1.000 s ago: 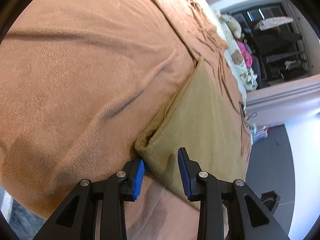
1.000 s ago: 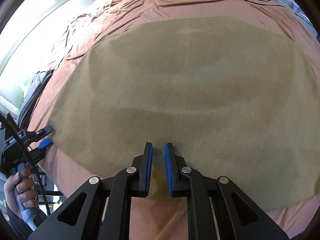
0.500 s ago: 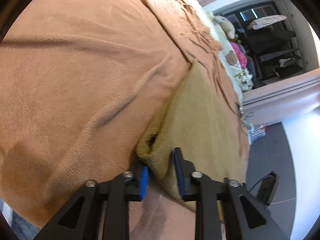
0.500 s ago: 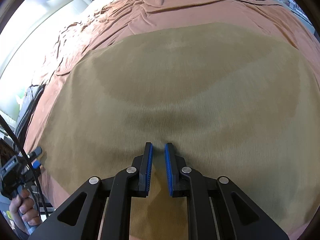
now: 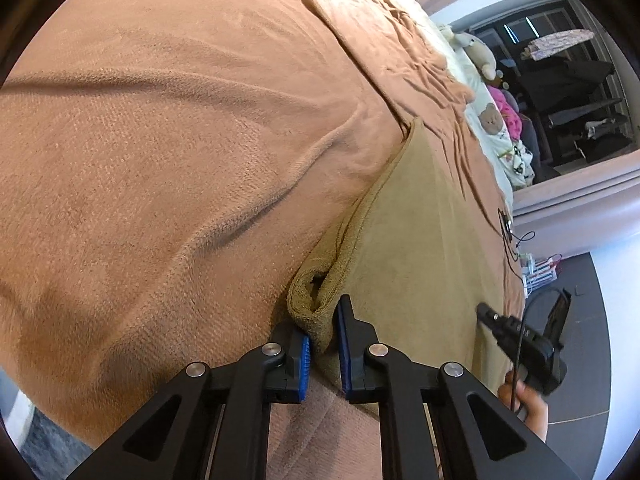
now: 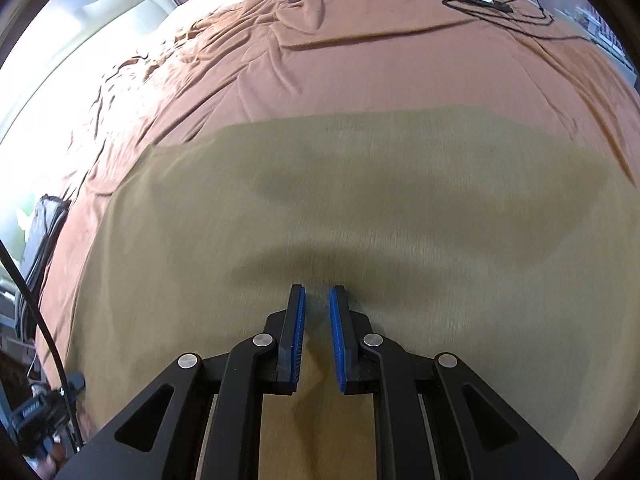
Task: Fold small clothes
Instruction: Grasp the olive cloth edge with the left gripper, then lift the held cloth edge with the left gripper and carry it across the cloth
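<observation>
Left wrist view: your left gripper (image 5: 322, 334) is closing its blue pads on the rolled near corner of the flat olive-tan fleece cloth (image 5: 416, 240), fabric pinched between them. The cloth lies spread on the rust-brown bed blanket (image 5: 160, 140). Your right gripper (image 6: 317, 312) hovers over the cloth's middle (image 6: 360, 200), jaws nearly together, holding nothing.

An olive-tan cloth (image 6: 360, 216) lies on a plain rust-orange blanket (image 5: 160, 140). Both grippers are black with blue pads (image 6: 298, 332). Far right, a white fabric (image 5: 494, 128) carries bear prints.
</observation>
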Action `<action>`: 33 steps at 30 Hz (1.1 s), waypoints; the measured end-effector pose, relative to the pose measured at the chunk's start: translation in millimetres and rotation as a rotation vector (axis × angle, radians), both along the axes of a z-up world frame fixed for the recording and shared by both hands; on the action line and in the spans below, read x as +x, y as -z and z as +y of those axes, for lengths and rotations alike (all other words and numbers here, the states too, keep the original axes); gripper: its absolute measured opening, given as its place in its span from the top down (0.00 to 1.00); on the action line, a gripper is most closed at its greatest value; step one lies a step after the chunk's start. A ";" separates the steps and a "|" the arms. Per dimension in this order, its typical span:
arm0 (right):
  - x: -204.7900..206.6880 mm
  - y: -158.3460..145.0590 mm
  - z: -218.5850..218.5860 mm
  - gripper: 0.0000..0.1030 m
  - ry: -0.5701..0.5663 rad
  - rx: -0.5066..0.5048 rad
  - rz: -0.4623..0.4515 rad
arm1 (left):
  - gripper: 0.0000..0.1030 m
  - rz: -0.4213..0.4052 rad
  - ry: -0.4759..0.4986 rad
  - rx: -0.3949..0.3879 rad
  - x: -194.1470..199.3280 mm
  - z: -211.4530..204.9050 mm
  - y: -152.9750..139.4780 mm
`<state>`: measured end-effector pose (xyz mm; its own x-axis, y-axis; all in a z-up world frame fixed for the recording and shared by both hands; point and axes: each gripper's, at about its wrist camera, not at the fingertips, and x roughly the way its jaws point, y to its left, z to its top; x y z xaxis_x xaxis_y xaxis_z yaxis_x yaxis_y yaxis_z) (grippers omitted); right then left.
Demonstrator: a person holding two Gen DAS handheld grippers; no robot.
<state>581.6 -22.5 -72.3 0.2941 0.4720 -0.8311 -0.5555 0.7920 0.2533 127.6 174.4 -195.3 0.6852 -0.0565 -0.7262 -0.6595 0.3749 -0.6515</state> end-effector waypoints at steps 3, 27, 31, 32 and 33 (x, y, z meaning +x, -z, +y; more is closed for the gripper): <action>15.5 -0.4 7.7 0.91 0.004 -0.001 -0.002 | 0.88 0.010 -0.006 -0.001 2.4 0.6 0.1; 71.0 -7.9 33.4 0.91 0.003 0.011 0.000 | 0.95 0.021 -0.019 0.020 4.5 -4.2 -4.1; 50.4 -21.1 12.8 0.90 0.001 0.035 0.012 | 0.96 -0.028 -0.010 0.015 1.4 -4.3 -16.9; 44.0 -24.5 7.7 0.90 -0.002 0.045 0.015 | 0.96 -0.040 0.001 0.020 1.9 -5.5 -21.0; 35.2 -27.9 1.8 0.90 -0.009 0.052 0.015 | 0.96 -0.050 0.008 0.020 2.3 -6.6 -23.7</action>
<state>616.9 -20.7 -44.4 0.2774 0.5176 -0.8094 -0.5581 0.7726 0.3027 129.9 167.8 -171.6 0.7204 -0.0482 -0.6919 -0.6232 0.3930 -0.6762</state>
